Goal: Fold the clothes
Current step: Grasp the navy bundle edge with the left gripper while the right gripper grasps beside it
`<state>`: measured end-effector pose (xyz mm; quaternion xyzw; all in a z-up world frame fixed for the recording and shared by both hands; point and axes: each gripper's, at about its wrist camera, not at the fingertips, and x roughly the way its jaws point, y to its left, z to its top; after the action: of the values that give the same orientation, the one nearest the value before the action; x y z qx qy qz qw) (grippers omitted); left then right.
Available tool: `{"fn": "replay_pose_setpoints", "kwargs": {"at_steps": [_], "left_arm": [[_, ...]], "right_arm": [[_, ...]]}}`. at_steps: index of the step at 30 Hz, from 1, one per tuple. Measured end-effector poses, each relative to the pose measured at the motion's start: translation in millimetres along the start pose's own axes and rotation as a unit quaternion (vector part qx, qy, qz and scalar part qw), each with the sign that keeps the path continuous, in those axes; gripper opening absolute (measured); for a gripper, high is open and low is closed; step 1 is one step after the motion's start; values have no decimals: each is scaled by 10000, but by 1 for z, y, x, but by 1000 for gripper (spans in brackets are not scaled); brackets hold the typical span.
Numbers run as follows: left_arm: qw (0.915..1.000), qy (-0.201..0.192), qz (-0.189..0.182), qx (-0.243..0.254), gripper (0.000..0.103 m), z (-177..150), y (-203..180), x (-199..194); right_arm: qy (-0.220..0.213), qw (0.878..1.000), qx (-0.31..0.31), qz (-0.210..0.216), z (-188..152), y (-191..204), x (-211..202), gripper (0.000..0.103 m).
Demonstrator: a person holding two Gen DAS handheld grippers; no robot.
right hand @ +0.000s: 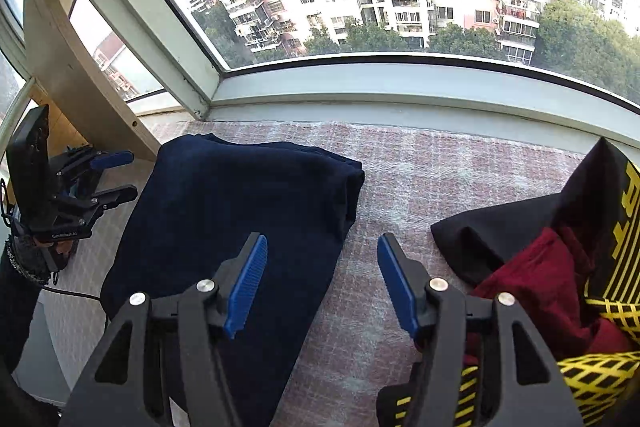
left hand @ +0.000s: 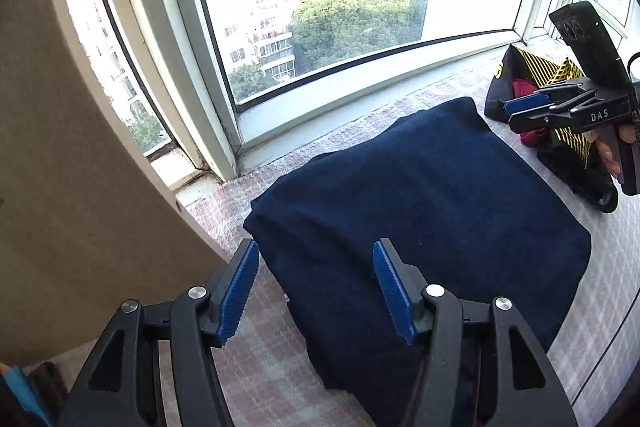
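Navy garment (left hand: 420,211) lies folded into a compact, roughly square stack on the pink checked mat (left hand: 272,355) that covers the window ledge; in the right wrist view the same stack (right hand: 240,211) shows layered fold edges along its right side, facing the bare middle of the mat (right hand: 420,187). Nothing is touching it. Left gripper (left hand: 316,291): jaws spread wide, blue pads (left hand: 236,291) apart and empty, held above the near left corner of the navy stack; whether the fingertips touch cloth cannot be told. Seen from the right wrist camera, the left gripper (right hand: 114,179) sits at the left edge of the stack, jaws parted, nothing between them. Right gripper (right hand: 322,283): jaws likewise released and empty, over the bare strip of mat between the navy stack and the pile of unfolded clothes. From the left wrist view the right gripper (left hand: 528,107) appears over that pile, a person's fingers (left hand: 608,151) wrapped on its handle. The pile (right hand: 560,267) at the right end of the ledge is a black garment with yellow lattice print, crumpled together with a dark red garment (right hand: 536,279). Behind the ledge runs a pale window frame (right hand: 400,83); apartment blocks and trees outside. A beige panel (left hand: 68,167) stands at the left end.
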<state>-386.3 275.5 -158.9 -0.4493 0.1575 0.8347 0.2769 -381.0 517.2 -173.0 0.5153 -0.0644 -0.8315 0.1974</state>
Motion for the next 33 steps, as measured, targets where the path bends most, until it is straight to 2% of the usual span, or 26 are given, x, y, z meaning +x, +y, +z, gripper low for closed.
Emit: {"fn": "replay_pose_setpoints", "kwargs": {"at_steps": [4,5,6,9,11,18,24,27,29,32,33], "left_arm": [[9998,173,17,114,57,22,9,32],[9996,276,-34,50,54,23,11,37],[9991,374,-176,116,56,23,8,41],[9971,443,-43,622,57,17,-8,47],[9968,385,-169,679,57,17,-9,44],[9955,528,-387,680,56,22,-2,48],[9932,725,-784,455,56,29,4,53],[9957,550,-470,578,56,33,-2,49],[9952,461,-95,862,57,37,-11,50],[9938,675,-78,878,58,44,-14,62],[9933,741,-76,883,61,46,-14,67]], "right_arm": [[177,9998,-12,-19,13,-10,25,57],[166,9998,-72,7,17,-10,27,57],[153,9998,-137,38,20,-10,29,57],[221,9993,-287,-1,27,-8,40,57],[252,9989,-404,-7,29,-7,44,57],[412,9972,-621,28,36,-4,56,57],[626,9935,-941,164,39,4,61,57],[578,9931,-1006,153,39,5,58,57],[563,9931,-1019,131,39,5,57,57],[660,9916,-1101,118,40,5,61,57],[679,9912,-1130,123,40,6,61,57]]}}
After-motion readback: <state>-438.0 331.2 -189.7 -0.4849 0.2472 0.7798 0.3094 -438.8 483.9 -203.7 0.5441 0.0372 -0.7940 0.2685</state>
